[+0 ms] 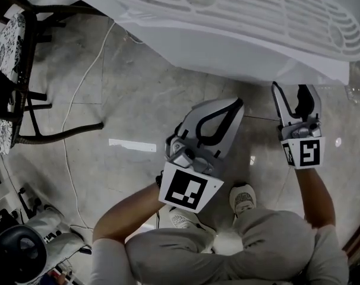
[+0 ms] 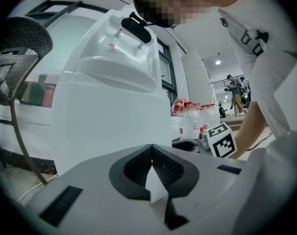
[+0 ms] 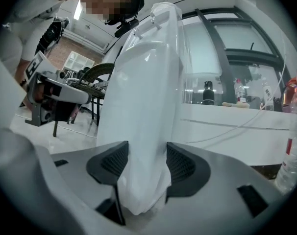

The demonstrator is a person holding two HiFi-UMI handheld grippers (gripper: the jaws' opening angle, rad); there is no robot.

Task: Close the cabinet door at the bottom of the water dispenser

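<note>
Two claws near water dispenser [image 1: 239,40]: left claw [image 2: 151,148] closed, empty; right claw [image 3: 147,153] wide.

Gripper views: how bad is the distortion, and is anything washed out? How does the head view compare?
Left gripper view: heavy fisheye inside a black rim, chair bowed, dispenser front nearly washed out to plain white. Right gripper view: same black rim, window frames curved, scene backlit by the bright glass. Head view: even light, little bending, floor detail crisp.
</note>
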